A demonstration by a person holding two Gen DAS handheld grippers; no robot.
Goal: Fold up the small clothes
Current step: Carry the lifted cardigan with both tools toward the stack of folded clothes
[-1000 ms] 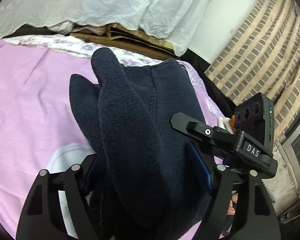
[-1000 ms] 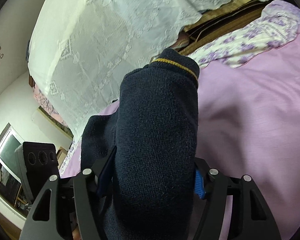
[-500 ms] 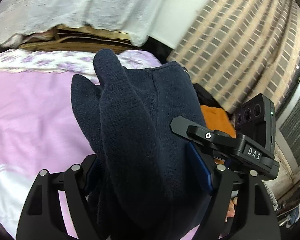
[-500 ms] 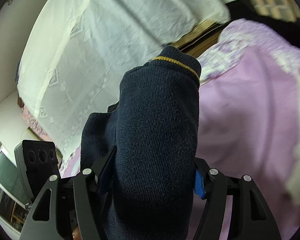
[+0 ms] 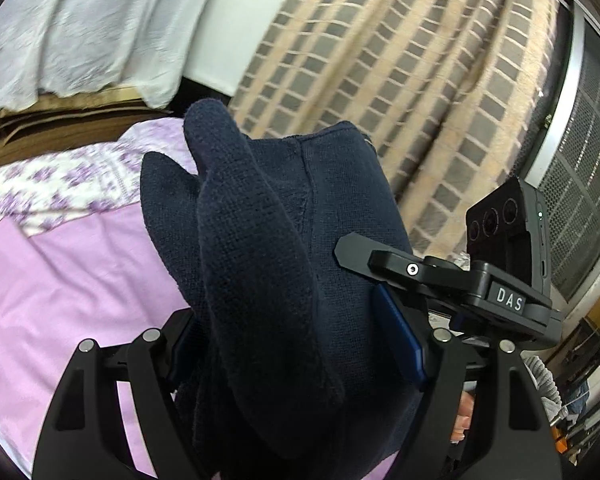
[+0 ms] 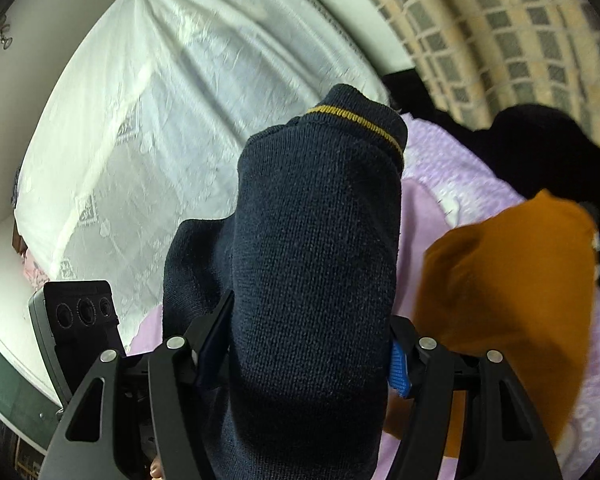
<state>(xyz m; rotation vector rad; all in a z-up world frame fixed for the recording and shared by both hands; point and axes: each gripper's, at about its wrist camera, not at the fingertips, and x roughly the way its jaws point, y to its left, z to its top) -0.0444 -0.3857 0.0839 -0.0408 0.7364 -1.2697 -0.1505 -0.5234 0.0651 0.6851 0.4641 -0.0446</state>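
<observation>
Left tongs (image 5: 300,344): I see them clamped on the navy knit garment (image 5: 284,248) (bunched, lifted above the bed (image 5: 60,280)) | Right tongs (image 6: 304,344): gripping its yellow-striped end (image 6: 320,240) | Orange cloth (image 6: 508,304): on bed, right.

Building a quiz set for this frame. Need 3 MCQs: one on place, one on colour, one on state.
1. Where does the orange cloth lie relative to the navy knit in the right wrist view?
A. to its right, on the purple sheet
B. to its left
C. draped over it

2. What colour is the stripe on the knit's cuff?
A. red
B. yellow
C. white

3. What is the state of the left tool?
A. open and empty
B. out of view
C. shut on the knit

Key: 1 A, the orange shows right of the knit on the sheet; 2 B, a thin yellow line crosses the cuff; 3 C, both pads press a thick bunch of knit.
</observation>
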